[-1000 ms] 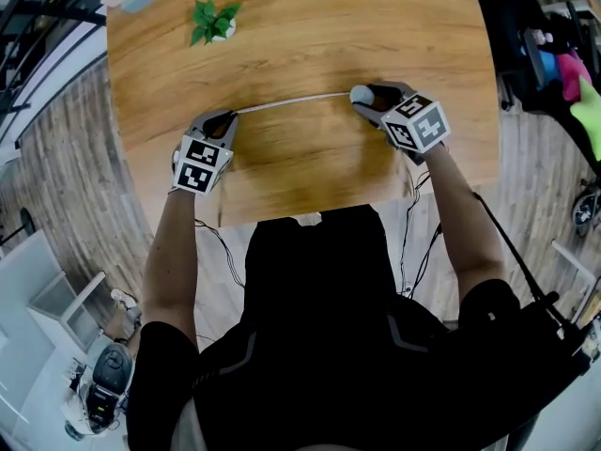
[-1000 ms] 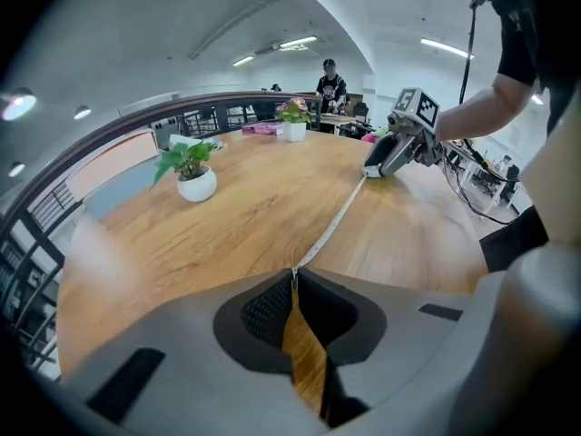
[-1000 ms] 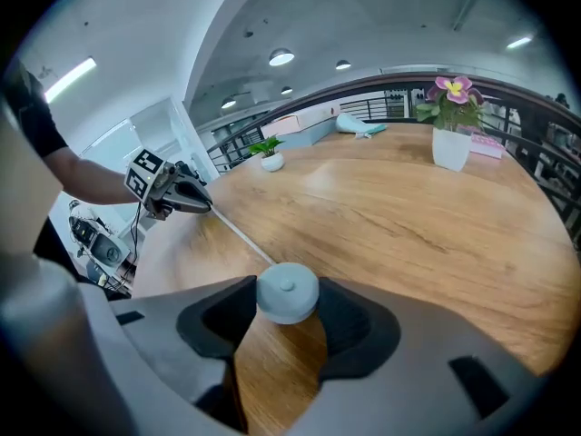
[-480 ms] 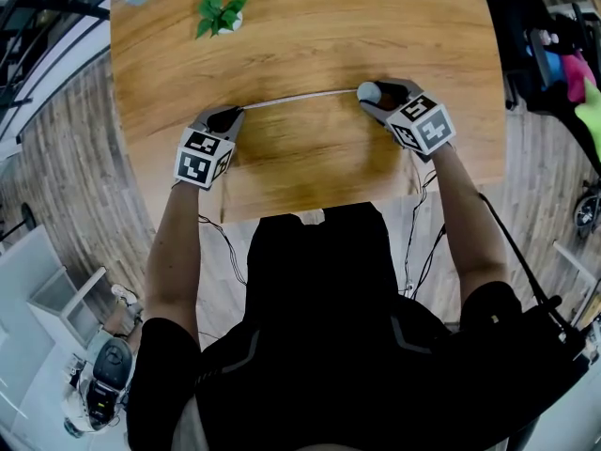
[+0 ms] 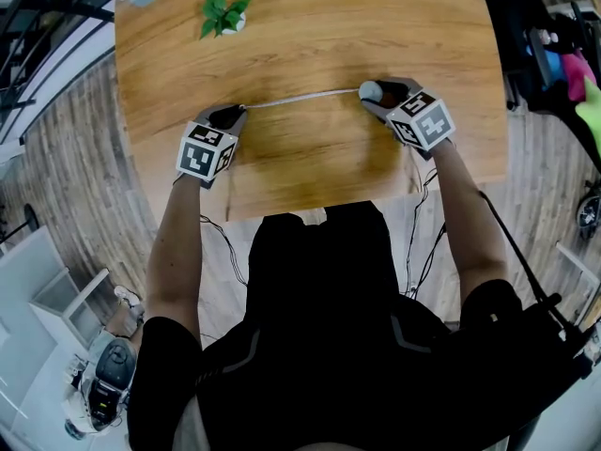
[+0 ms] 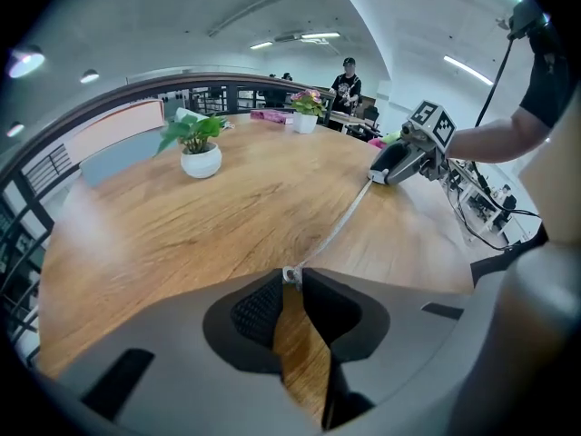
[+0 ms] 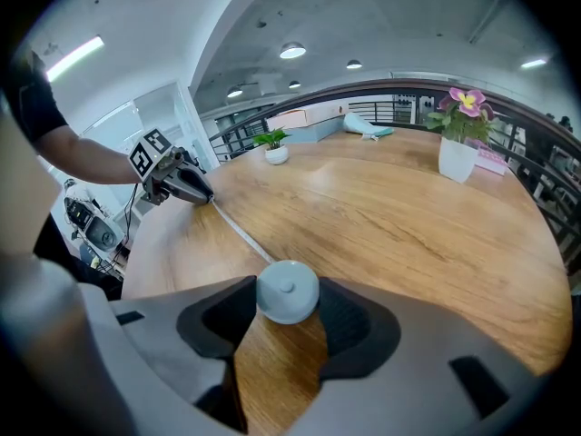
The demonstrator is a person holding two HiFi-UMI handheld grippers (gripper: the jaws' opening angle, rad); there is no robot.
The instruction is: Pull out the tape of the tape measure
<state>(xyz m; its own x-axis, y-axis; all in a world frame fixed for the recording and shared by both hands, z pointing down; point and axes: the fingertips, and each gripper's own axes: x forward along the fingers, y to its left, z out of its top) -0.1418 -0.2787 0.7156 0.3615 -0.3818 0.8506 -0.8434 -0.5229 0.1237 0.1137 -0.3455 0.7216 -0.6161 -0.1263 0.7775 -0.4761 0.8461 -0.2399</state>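
- Wooden table (image 5: 310, 36): everything listed below is set on it or held just over it; floorboards are seen around its edges
- Left gripper (image 5: 235, 113): held in the person's left hand near the table's left front part and tilted down toward the tabletop; a cube with square markers (image 5: 205, 151) is carried on its back; the jaws have just been opening a little, yet their tips are still seen nearly together, nipped on the tape's end
- Small green plant in a white pot (image 5: 220, 15): stood at the far left of the table, well apart from both grippers
- Metal hook (image 6: 290, 273): the tape's end piece, caught between the left jaw tips
- Tape (image 5: 300, 98): drawn out in a thin straight line across the middle of the table, from the left jaw tips to the tape measure on the right
- Tape measure (image 7: 288, 291): a round, pale grey case with a small button in its middle, held right of centre just above the wood
- Right gripper (image 5: 376, 94): held in the person's right hand and tilted down; its jaws are set wide and clamped on either side of the round case
- Pink flower in a white pot (image 7: 458, 143): stood at the table's far right edge, well apart from the tape
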